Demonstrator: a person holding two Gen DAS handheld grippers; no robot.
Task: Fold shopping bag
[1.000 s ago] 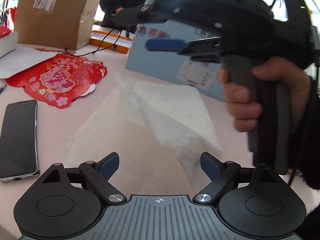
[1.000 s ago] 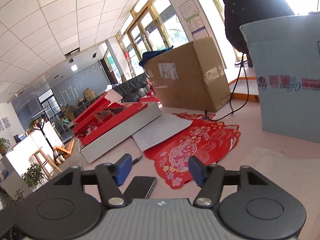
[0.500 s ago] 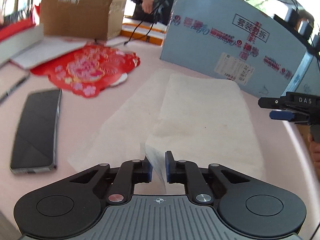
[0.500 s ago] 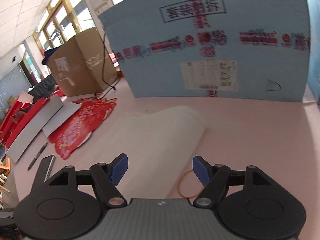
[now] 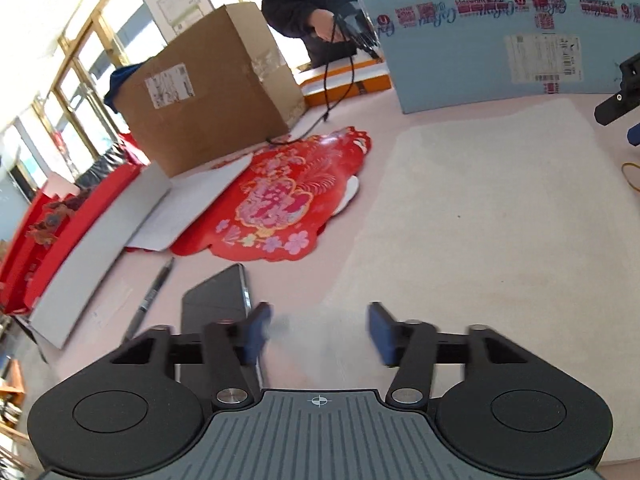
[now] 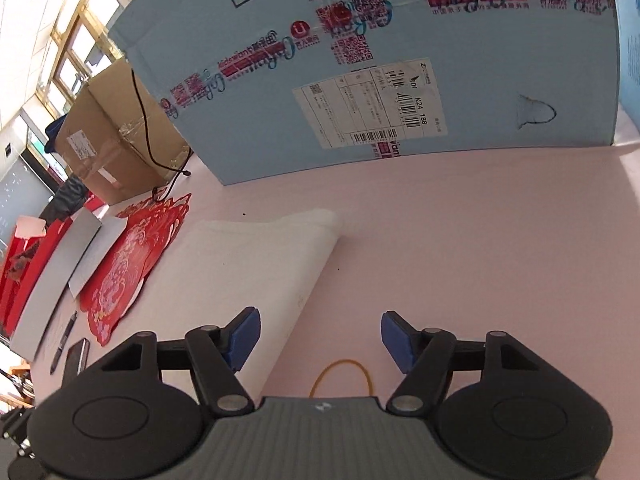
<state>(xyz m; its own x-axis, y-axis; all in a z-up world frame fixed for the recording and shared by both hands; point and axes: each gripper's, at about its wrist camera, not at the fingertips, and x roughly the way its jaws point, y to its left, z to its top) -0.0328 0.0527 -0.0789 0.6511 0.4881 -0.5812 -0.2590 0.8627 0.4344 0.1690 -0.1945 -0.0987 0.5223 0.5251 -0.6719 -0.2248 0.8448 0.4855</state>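
Hovering over a flat white bag, both claws spread and empty

Left claw (image 5: 318, 330) has its blue fingers apart with nothing between them, just above the near edge of the white shopping bag (image 5: 472, 216). Right claw (image 6: 318, 338) is also spread and empty, over bare pink worktop (image 6: 480, 240) beside the bag's right edge, with a yellow rubber band (image 6: 340, 376) just below it. The bag lies flat as a smooth rectangle, apparently doubled over, between a red paper cutting (image 5: 280, 200) and a blue box (image 6: 360, 60). It may be partly folded or finished; any further fold calls for pinching an edge.
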